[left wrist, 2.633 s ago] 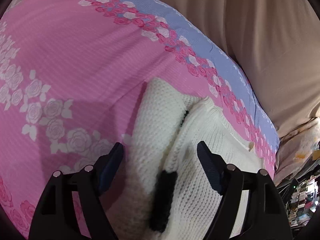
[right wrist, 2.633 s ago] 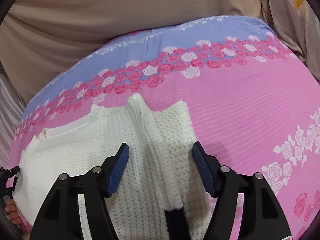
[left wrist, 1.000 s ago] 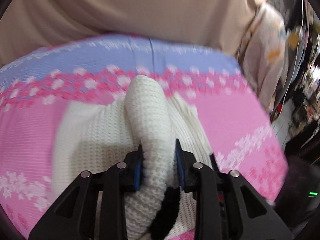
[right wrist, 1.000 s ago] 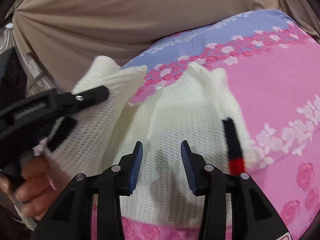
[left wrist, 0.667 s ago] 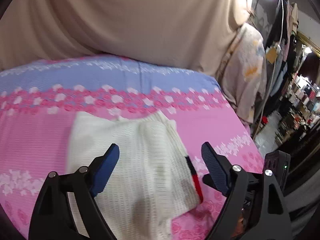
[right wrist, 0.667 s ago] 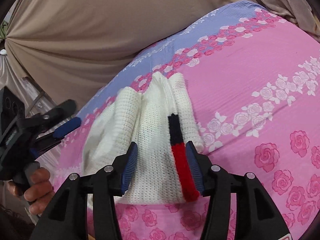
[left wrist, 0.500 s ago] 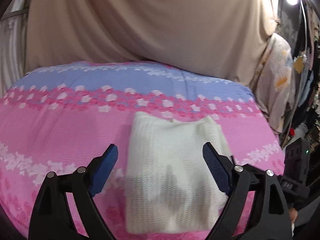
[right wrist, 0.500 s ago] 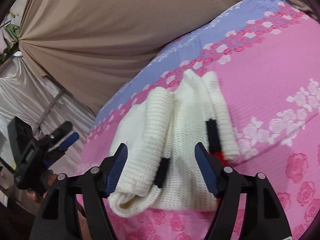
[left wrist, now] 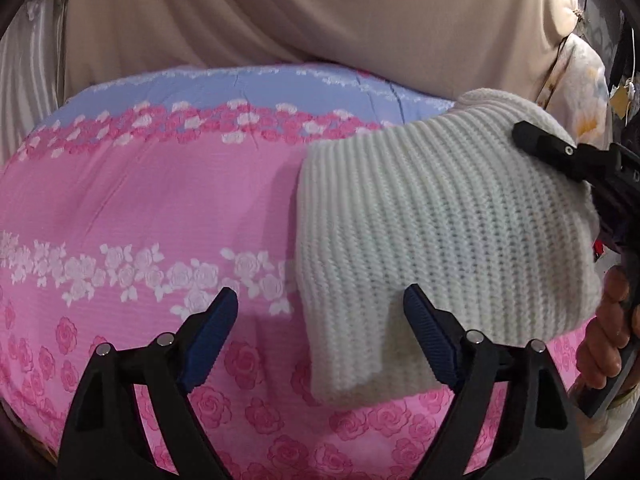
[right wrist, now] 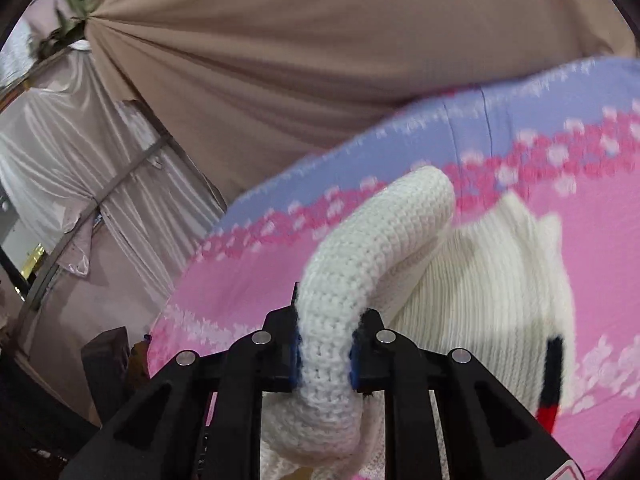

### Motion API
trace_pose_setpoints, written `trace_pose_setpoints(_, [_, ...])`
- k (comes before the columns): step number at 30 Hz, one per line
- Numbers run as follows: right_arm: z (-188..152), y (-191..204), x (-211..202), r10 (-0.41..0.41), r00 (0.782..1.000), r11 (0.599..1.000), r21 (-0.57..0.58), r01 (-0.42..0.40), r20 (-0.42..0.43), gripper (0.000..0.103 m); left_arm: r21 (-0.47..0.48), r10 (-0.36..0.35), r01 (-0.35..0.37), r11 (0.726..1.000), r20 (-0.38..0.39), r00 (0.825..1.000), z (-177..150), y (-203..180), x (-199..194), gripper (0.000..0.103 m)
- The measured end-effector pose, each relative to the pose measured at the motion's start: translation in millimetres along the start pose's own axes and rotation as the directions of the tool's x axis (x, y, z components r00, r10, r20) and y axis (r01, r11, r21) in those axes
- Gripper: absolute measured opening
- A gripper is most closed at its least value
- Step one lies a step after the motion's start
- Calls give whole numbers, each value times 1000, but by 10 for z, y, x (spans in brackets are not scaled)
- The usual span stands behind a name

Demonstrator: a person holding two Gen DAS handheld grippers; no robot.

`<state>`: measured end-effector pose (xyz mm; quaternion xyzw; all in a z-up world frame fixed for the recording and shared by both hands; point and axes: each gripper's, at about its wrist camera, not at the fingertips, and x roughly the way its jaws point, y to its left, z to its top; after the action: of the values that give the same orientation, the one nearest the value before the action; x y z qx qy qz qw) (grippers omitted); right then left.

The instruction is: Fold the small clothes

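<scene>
A white knit sweater (left wrist: 432, 236) lies folded on the pink rose-print bedsheet (left wrist: 132, 208), right of centre in the left wrist view. My left gripper (left wrist: 316, 340) is open and empty, low over the sheet at the sweater's near left corner. My right gripper (right wrist: 323, 354) is shut on a thick fold of the sweater (right wrist: 360, 256) and lifts it off the bed. It shows from the side in the left wrist view (left wrist: 560, 156), on the sweater's far right edge. A black and red stripe (right wrist: 552, 376) marks the sweater's right part.
A beige curtain (left wrist: 320, 16) hangs behind the bed. White drapes and a metal frame (right wrist: 80, 152) stand at the left in the right wrist view. The sheet's blue band (left wrist: 240, 84) runs along the far edge. A hand (left wrist: 608, 328) holds the right gripper's handle.
My left gripper let go of the sweater, opened and drew back to the left. My right gripper opened, then shut on a fold of the sweater and raised it.
</scene>
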<state>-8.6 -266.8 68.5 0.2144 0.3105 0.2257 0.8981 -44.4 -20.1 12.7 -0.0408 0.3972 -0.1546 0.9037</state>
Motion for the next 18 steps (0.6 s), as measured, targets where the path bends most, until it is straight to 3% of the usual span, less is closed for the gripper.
trace_pose_setpoints(3, [87,-203,-163,-79,995,997,-9,79,54,19,51,26,-27,998,6,1000,61,-134,141,84])
trace_pose_setpoints(5, [-11,-647,69,-187,980,981,38,189,-62,21,74,24,-21,997,-49,999,33,-206,382,83])
trace_pose_setpoints(6, [-133,-933,248,-246,956,962,82,262,-160,21,82,31,-25,996,-70,997,26,-232,471,84])
trace_pose_setpoints(7, [-255,-1118,330,-279,939,944,122,307,-203,23,91,39,-32,995,-85,996,-2,-249,562,84])
trace_pose_setpoints(10, [-368,-1124,91,-229,965,949,192,251,-130,32,97,60,-50,994,-102,993,-58,-257,673,84])
trace_pose_setpoints(11, [-364,-1053,-31,-247,963,948,181,263,-105,36,95,62,-53,994,-99,993,-73,-260,680,85])
trace_pose_setpoints(13, [-426,-931,-210,-252,964,952,157,262,-81,54,102,74,-65,993,-88,993,-81,-272,681,85])
trace_pose_setpoints(18, [-785,-712,-296,-269,954,954,98,283,-135,67,116,104,-95,989,-72,992,-114,-333,672,85])
